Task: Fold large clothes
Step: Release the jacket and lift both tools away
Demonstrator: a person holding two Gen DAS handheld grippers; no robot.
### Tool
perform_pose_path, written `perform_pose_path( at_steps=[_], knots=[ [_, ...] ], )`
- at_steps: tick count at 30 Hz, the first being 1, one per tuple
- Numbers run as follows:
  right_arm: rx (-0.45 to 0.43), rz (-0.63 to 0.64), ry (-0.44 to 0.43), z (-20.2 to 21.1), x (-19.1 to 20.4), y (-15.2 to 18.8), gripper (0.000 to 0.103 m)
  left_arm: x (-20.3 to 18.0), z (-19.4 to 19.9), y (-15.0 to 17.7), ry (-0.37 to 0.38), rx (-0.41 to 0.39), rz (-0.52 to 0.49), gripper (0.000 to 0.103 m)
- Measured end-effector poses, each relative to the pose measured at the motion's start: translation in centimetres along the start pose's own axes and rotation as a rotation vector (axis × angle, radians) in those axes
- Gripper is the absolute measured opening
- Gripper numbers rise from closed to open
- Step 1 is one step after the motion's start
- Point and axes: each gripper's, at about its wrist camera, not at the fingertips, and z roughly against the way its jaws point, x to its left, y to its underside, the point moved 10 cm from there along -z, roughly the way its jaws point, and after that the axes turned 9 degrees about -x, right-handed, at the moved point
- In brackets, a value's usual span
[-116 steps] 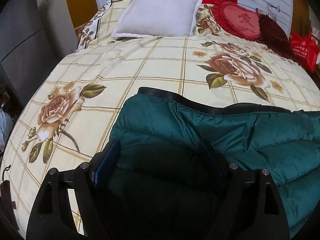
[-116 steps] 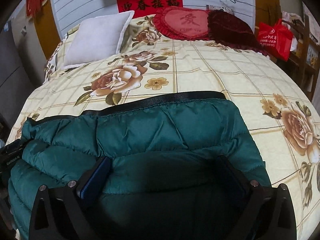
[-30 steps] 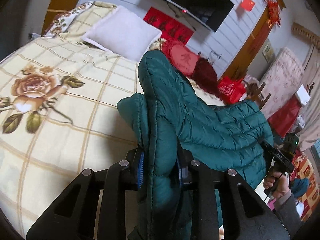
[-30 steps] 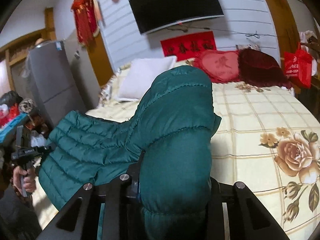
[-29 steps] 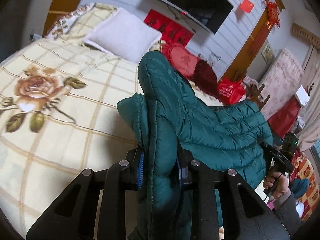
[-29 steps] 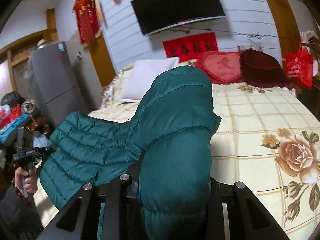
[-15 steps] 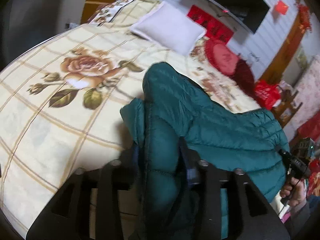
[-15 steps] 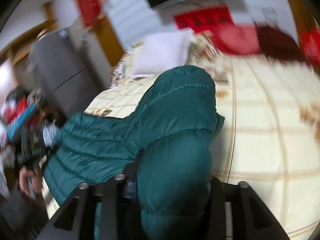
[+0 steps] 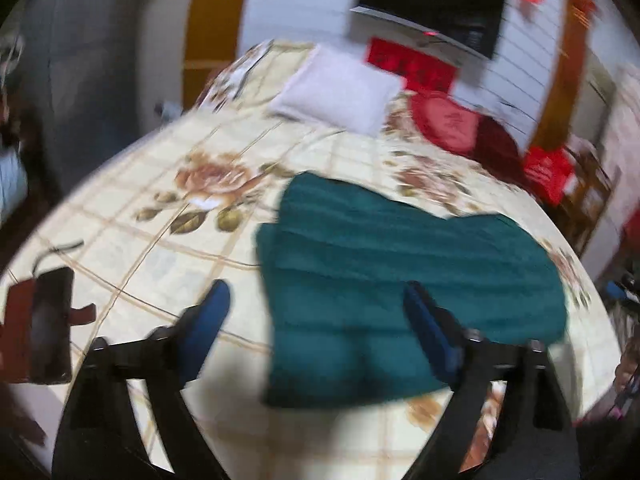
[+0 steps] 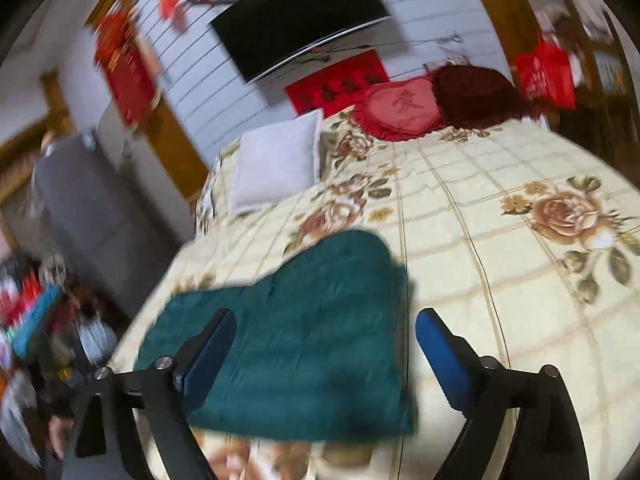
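Note:
A dark green quilted jacket [image 9: 384, 276] lies folded flat on the flowered bedspread [image 9: 168, 248]. It also shows in the right wrist view [image 10: 304, 340]. My left gripper [image 9: 318, 296] is open and empty, above the jacket's near left part. My right gripper [image 10: 324, 324] is open and empty, above the jacket's near right edge. Both views are blurred by motion.
A white pillow [image 9: 340, 92], a red heart cushion [image 10: 400, 108] and a dark red cushion [image 10: 476, 96] lie at the head of the bed. A dark phone in a brown case [image 9: 44, 328] lies at the bed's left edge. A television [image 10: 300, 16] hangs on the wall.
Both grippers were shut on the raised jacket. They have opened and let go, and the jacket now lies flat and folded on the bed. Both grippers have pulled back above it.

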Motion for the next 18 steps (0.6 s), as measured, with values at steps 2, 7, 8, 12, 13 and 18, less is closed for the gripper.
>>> perform_pose_path(
  at_steps=[2, 7, 8, 12, 13, 18],
  knots=[
    [0.026, 0.042, 0.017, 2.4, 1.7, 2.1, 0.09, -2.8, 2.4, 0.9, 0.039, -0.001, -0.036, 0.091],
    [0.097, 0.081, 0.053, 8.0, 3.9, 8.0, 0.09, -7.7, 6.4, 5.4, 0.059, 0.069, -0.088, 0.091],
    [0.106, 0.08, 0.057, 8.8, 4.0, 8.9, 0.09, -8.3, 7.0, 6.2, 0.061, 0.074, -0.106, 0.091],
    [0.108, 0.111, 0.068, 12.6, 5.5, 12.5, 0.09, -9.9, 10.3, 9.9, 0.06, 0.074, -0.174, 0.091],
    [0.105, 0.125, 0.071, 13.2, 5.9, 12.8, 0.09, -10.0, 10.9, 10.6, 0.067, 0.082, -0.166, 0.091],
    [0.061, 0.249, 0.07, 16.3, 8.8, 13.8, 0.09, -9.6, 13.0, 10.4, 0.064, 0.029, -0.147, 0.091]
  ],
)
